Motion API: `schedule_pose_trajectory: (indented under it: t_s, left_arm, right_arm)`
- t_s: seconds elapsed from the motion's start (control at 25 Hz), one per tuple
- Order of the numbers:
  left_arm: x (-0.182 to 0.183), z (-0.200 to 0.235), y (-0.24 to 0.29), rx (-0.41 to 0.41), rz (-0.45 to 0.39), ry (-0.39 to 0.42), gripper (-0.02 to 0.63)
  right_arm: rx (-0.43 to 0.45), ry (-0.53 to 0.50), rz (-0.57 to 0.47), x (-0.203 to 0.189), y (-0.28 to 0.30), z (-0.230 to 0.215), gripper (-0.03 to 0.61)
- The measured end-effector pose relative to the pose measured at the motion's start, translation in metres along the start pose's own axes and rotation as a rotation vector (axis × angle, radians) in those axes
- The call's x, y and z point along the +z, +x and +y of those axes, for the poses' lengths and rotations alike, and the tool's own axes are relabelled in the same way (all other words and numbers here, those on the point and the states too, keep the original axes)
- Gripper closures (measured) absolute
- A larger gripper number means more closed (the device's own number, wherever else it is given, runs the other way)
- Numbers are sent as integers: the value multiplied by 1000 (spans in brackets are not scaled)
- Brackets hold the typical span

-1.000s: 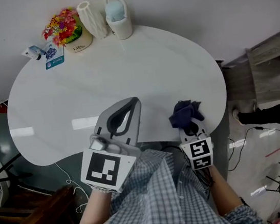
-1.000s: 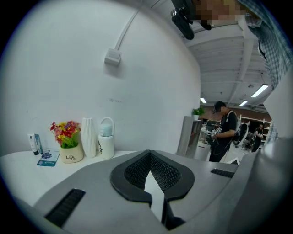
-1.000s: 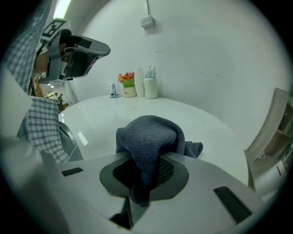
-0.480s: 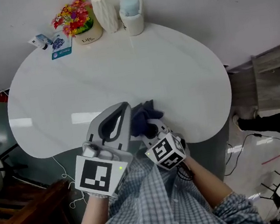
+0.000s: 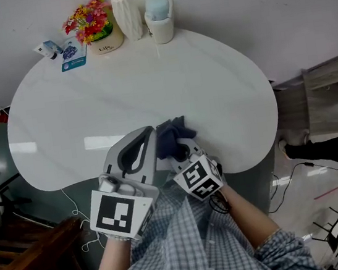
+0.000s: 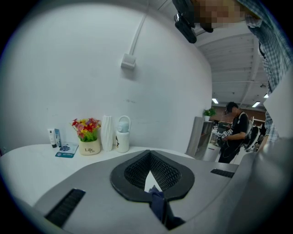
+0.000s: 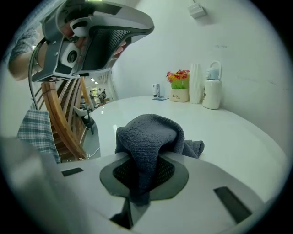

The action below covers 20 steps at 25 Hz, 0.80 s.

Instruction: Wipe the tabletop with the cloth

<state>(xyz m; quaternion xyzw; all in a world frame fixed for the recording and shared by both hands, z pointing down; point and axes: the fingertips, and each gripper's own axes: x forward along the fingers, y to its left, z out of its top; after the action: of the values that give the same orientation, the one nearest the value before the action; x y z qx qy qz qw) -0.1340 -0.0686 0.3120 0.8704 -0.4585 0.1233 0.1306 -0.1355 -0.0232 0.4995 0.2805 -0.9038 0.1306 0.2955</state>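
Note:
A dark blue cloth (image 5: 170,136) lies bunched on the white round table (image 5: 148,78) near its front edge. My right gripper (image 5: 178,152) is shut on it; in the right gripper view the cloth (image 7: 149,135) bulges up out of the right gripper (image 7: 144,171) and drapes onto the table (image 7: 219,132). My left gripper (image 5: 150,130) hovers just left of the cloth, shut with nothing held. In the left gripper view, the left gripper (image 6: 149,154) points toward the back wall, and a bit of the cloth (image 6: 158,205) shows through the slit.
At the table's far edge stand a flower pot (image 5: 94,26), a ribbed white vase (image 5: 127,13) and a white holder (image 5: 159,17), with small cards and tubes (image 5: 61,53) to their left. A wooden chair (image 5: 36,256) sits lower left. A person (image 6: 236,132) stands beyond the table.
My right gripper has dragged the cloth leftward along the table's front edge, from the right side to beside the left gripper. Over the last half second almost nothing has shifted.

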Motion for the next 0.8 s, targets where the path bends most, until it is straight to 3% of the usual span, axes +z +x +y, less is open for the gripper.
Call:
schedule_pose_trajectory:
  t_s: [0.56,0.8]
  left_arm:
    - [2,-25,19,-66,4,18,612]
    - [3,-30,24,-75,8,17,612]
  right_arm:
    - [-393,213,29,-66,-89,-156,541]
    - [-567,380,19,-104,-144,-218,541]
